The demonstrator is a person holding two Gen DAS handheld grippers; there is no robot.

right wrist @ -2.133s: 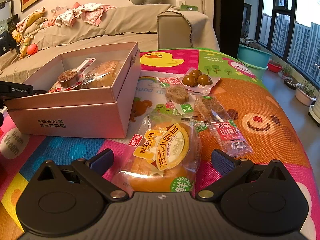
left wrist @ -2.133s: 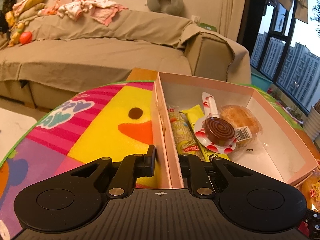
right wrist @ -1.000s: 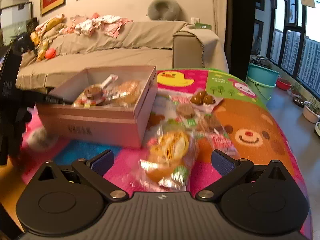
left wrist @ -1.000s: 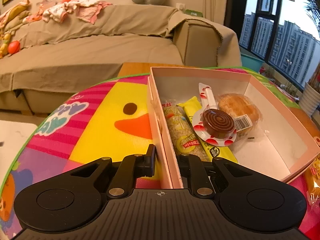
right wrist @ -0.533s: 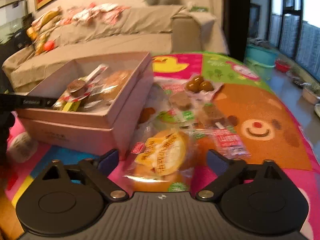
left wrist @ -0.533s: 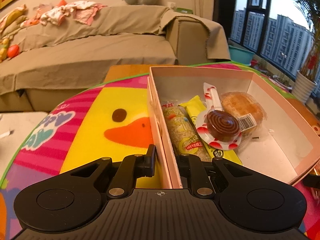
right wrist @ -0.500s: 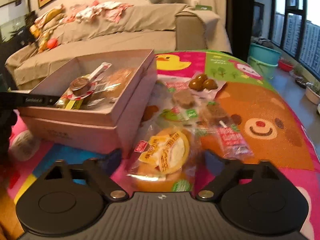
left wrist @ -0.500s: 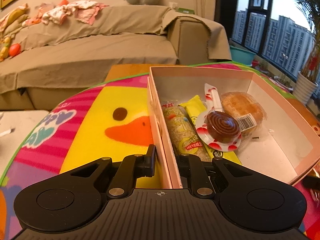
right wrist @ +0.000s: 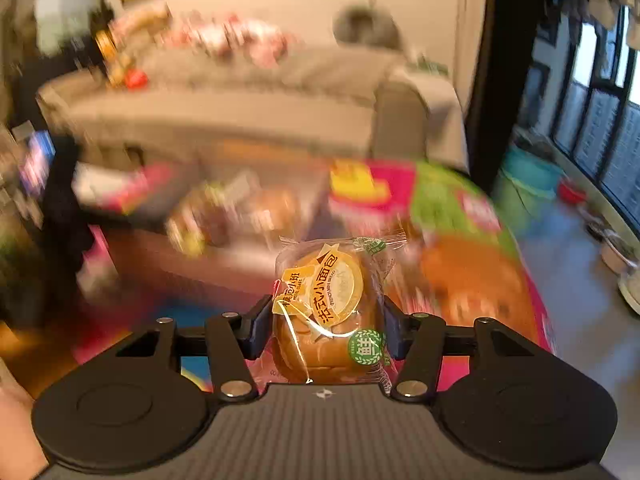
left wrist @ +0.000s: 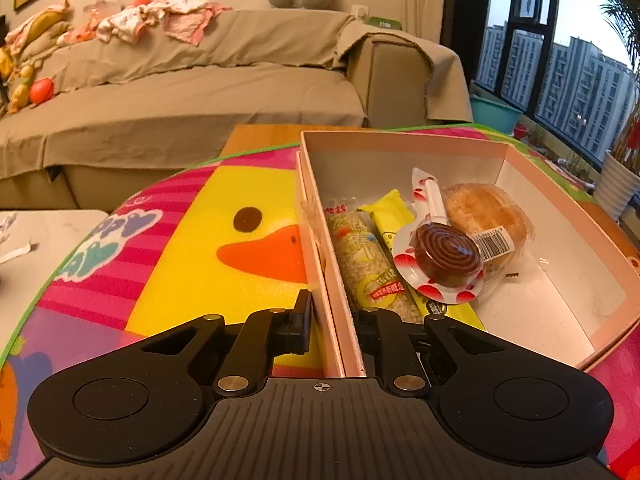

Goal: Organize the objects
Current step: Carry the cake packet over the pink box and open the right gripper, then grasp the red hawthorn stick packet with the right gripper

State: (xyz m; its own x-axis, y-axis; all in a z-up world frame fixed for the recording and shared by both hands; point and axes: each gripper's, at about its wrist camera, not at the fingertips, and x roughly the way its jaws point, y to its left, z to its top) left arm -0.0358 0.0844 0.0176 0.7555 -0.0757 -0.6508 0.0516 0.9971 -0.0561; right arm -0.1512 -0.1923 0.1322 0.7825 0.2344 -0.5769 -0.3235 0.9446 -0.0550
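My left gripper (left wrist: 332, 320) is shut on the near left wall of the pink cardboard box (left wrist: 404, 139), one finger outside and one inside. In the box lie a rice bar (left wrist: 368, 268), a yellow bar (left wrist: 392, 216), a brown spiral lollipop (left wrist: 446, 254) and a wrapped bun (left wrist: 484, 212). My right gripper (right wrist: 324, 326) is shut on a wrapped small bread (right wrist: 328, 304) with a yellow label and holds it above the table. The box (right wrist: 224, 248) shows blurred behind it to the left.
A colourful cartoon mat (left wrist: 200, 248) covers the table. A beige sofa (left wrist: 200, 92) with clothes stands behind it. A white side table (left wrist: 36, 248) is at the left. Windows and a teal basin (right wrist: 532, 176) are at the right. The right wrist view is motion-blurred.
My right gripper has closed on the small bread and lifted it off the mat; its view is now blurred by motion. My left gripper keeps its hold on the box wall.
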